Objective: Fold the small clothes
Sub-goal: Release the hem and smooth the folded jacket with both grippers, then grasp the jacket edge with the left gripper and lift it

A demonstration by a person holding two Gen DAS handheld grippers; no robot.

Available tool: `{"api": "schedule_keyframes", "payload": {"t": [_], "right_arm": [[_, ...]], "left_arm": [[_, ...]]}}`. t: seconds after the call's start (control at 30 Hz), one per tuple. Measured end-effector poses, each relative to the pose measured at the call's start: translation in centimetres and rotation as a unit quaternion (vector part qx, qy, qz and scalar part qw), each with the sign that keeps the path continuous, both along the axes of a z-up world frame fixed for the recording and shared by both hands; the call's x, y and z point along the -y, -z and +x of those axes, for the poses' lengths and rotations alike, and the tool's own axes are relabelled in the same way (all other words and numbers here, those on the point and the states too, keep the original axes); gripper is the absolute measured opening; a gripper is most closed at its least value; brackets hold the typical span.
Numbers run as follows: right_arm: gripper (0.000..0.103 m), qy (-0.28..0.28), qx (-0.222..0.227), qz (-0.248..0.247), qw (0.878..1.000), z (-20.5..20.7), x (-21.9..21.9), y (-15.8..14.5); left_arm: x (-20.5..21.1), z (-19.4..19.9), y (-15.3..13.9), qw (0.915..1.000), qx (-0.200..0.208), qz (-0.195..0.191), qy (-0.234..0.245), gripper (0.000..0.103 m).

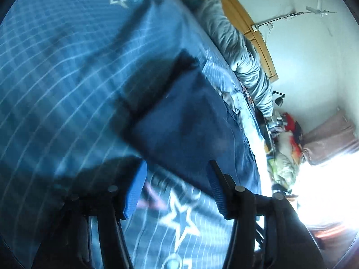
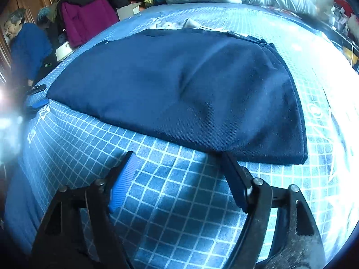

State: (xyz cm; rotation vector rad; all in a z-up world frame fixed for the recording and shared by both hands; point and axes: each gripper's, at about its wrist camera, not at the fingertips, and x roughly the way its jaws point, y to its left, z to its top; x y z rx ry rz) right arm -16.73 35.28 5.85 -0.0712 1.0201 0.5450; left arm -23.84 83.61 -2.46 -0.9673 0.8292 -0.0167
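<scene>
One fold looks done, I think: the navy garment [image 2: 179,89] lies doubled on the blue grid bedspread [image 2: 170,201], layered edges stacked at its right side. Probably another fold left. Both my right gripper [image 2: 177,159] and left gripper [image 1: 177,168] are spread wide, holding nothing. Right one's just beside the near hem, plenty of bare bedspread around it.

Left wrist view: close above the bed [image 1: 56,78], tilted, facing along it toward the wall [image 1: 303,56]. Right wrist view: low, level, facing across the bed [image 2: 168,197] — both share the navy garment [image 1: 190,123] [image 2: 179,85].
</scene>
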Motion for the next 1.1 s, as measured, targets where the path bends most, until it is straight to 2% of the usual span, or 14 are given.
{"api": "schedule_keyframes", "payload": {"t": [0.13,0.33,0.47,0.5,0.53,0.57,0.6,0.67,0.7,0.8,0.87,0.93,1.0,1.1], "right_arm": [[0.080,0.001,-0.005,0.014,1.000,0.1,0.3,0.4],[0.087,-0.010,0.003,0.000,1.000,-0.1,-0.4,0.8],[0.090,-0.015,-0.001,0.000,1.000,0.0,-0.5,0.9],[0.091,-0.017,-0.001,-0.001,1.000,0.0,-0.6,0.9],[0.092,-0.018,-0.001,-0.002,1.000,-0.1,-0.7,1.0],[0.092,-0.019,-0.001,-0.004,1.000,-0.2,-0.7,1.0],[0.093,-0.020,-0.001,-0.007,1.000,-0.2,-0.8,1.0],[0.090,-0.019,-0.002,-0.014,1.000,-0.3,-0.8,0.8],[0.081,-0.016,-0.002,-0.018,1.000,-0.4,-0.8,0.3],[0.069,-0.013,0.014,0.019,1.000,-0.3,-0.6,-3.5],[0.070,-0.018,0.042,0.060,0.997,0.8,-1.3,-7.2],[0.083,-0.038,0.059,0.090,0.993,2.8,-3.1,-9.6],[0.085,-0.058,0.071,0.134,0.987,6.2,-6.1,-11.5],[0.088,-0.095,0.040,0.197,0.975,11.5,-11.9,-12.1]], "left_arm": [[0.5,0.8,0.4,0.9995,0.011,0.022,-0.022,0.061],[0.5,4.4,0.5,0.9952,0.045,0.050,-0.071,0.078],[0.6,7.0,0.9,0.9925,0.043,0.065,-0.094,0.077],[0.4,7.2,0.9,0.9923,0.043,0.061,-0.099,0.075],[0.2,7.3,0.9,0.9922,0.043,0.056,-0.102,0.061],[-0.1,7.3,1.2,0.9923,0.041,0.046,-0.108,0.031],[-0.4,7.4,1.6,0.9922,0.030,0.038,-0.115,0.013],[-0.8,7.2,2.0,0.9921,0.022,0.027,-0.120,0.010],[-0.5,7.3,1.7,0.9923,0.022,0.037,-0.116,0.009],[1.5,7.8,-0.8,0.9900,0.039,0.104,-0.086,0.008],[3.8,8.2,-3.0,0.9849,0.061,0.153,-0.054,0.008],[6.3,8.5,-4.7,0.9775,0.083,0.192,-0.023,0.008],[8.4,8.8,-5.7,0.9710,0.099,0.218,-0.002,0.008],[10.5,9.0,-6.7,0.9633,0.111,0.244,0.018,0.009]]}}
